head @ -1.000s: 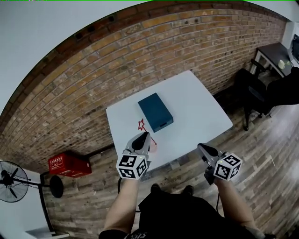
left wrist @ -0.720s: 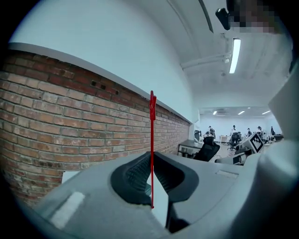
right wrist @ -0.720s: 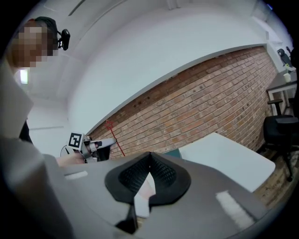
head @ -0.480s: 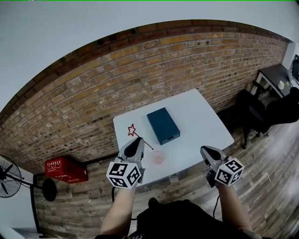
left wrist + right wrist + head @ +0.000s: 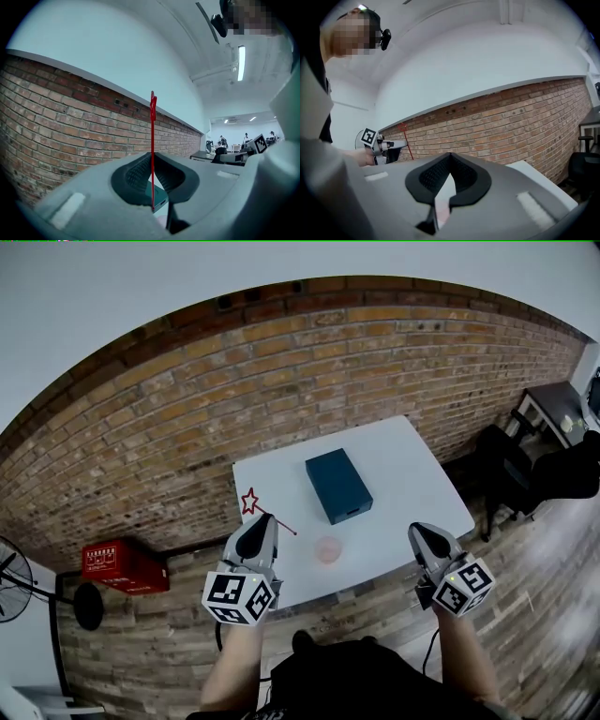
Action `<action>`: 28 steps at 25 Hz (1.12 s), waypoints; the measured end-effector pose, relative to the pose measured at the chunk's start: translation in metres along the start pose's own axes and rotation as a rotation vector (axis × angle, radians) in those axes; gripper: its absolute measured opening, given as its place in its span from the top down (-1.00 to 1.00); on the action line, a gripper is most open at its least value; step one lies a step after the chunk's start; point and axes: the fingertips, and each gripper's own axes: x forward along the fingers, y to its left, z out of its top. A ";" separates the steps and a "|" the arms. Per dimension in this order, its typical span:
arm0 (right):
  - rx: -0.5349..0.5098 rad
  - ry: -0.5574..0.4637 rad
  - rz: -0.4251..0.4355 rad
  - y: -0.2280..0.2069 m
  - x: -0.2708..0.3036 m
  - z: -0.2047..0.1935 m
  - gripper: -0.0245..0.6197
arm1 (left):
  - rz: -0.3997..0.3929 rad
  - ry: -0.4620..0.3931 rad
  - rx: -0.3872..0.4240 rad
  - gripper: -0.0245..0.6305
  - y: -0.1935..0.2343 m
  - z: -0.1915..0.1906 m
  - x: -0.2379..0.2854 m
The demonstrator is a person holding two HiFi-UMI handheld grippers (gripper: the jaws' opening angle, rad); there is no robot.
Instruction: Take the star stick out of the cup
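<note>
The star stick [image 5: 251, 503] is pinched between the pressed-together jaws of the left gripper [image 5: 262, 524] and is held in the air over the left edge of the white bench [image 5: 412, 484], clear of the pink cup [image 5: 327, 549]. The cup is seen standing near the near edge of the bench, with a dark teal box [image 5: 338, 486] beyond it. The right gripper [image 5: 427, 538] is held at the right, its jaws pressed together on nothing.
</note>
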 end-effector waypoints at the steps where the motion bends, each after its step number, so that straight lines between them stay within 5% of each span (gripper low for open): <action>1: -0.013 -0.003 0.007 0.003 0.000 0.001 0.92 | 0.001 0.005 -0.003 0.86 0.002 -0.003 0.000; 11: -0.100 -0.026 -0.041 0.006 -0.002 0.007 0.93 | -0.009 0.021 0.003 0.86 0.005 -0.009 0.003; 28: -0.100 -0.033 -0.043 0.004 -0.002 0.006 0.93 | -0.020 0.034 0.007 0.86 -0.001 -0.010 0.010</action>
